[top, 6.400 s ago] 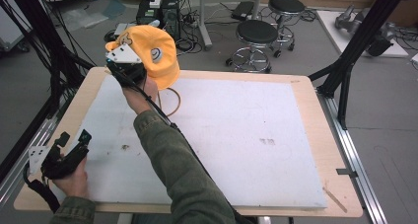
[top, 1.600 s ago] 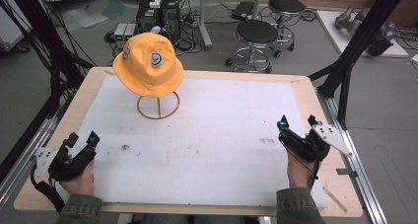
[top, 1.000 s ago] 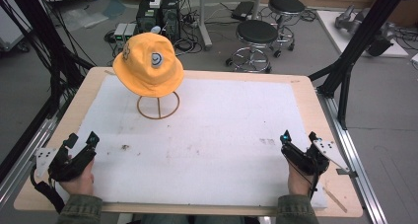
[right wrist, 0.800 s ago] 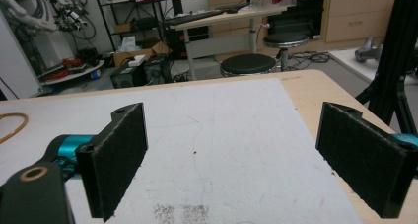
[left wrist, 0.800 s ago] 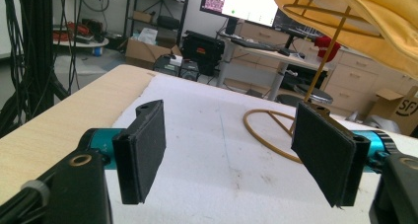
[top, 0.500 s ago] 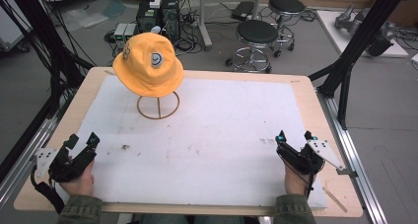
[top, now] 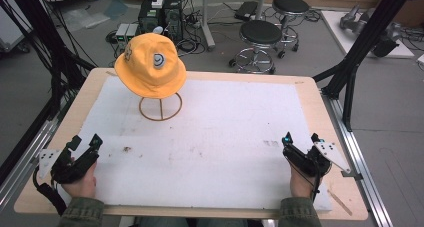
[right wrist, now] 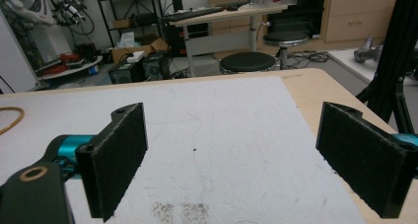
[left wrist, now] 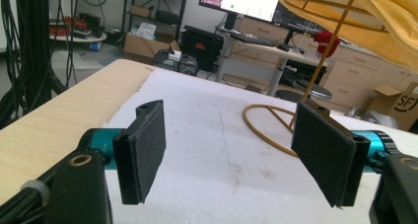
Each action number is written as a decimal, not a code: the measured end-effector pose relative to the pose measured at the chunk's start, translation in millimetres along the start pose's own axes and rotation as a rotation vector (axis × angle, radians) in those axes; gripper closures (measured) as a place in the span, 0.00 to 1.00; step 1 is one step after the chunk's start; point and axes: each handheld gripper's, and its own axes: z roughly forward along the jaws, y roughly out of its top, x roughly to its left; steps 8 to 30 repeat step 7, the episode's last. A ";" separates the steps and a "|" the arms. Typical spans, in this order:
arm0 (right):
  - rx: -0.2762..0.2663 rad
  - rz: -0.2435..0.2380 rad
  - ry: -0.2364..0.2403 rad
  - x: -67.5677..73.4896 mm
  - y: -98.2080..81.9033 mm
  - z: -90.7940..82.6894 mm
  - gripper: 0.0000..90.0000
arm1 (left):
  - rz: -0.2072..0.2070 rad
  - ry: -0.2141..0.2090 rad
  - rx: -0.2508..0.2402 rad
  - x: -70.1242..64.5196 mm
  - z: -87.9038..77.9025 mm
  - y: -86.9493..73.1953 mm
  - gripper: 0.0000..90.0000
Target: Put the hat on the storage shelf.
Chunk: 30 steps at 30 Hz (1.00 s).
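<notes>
A yellow fabric bucket hat with a round grey badge is seen seated on a thin brass-coloured wire stand, whose ring base rests on the white foam sheet covering the wooden table, towards the far left corner. The hat hangs level on the stand, and its brim and the stand's stem are also seen at the upper right of the left gripper view. The left hand-held gripper is held at the near left edge of the table, its jaws spread wide with nothing between them. The right hand-held gripper is held at the near right edge, its jaws likewise parted and empty. Both are well apart from the hat. From this arrangement, the placing of the hat on its stand is judged to be complete; nothing further appears to be left, other than perhaps a small straightening of the brim, should one be wanted.
</notes>
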 end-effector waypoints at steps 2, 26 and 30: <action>0.006 -0.003 0.003 0.2 -0.5 0.8 0.12 | 0.000 -0.004 0.001 -0.4 0.1 -0.3 0.32; 0.021 -0.020 0.011 3.9 -1.8 3.9 0.12 | 0.003 -0.011 0.007 -0.2 -0.4 -0.9 0.32; 0.021 -0.020 0.011 3.9 -1.8 3.9 0.12 | 0.003 -0.011 0.007 -0.2 -0.4 -0.9 0.32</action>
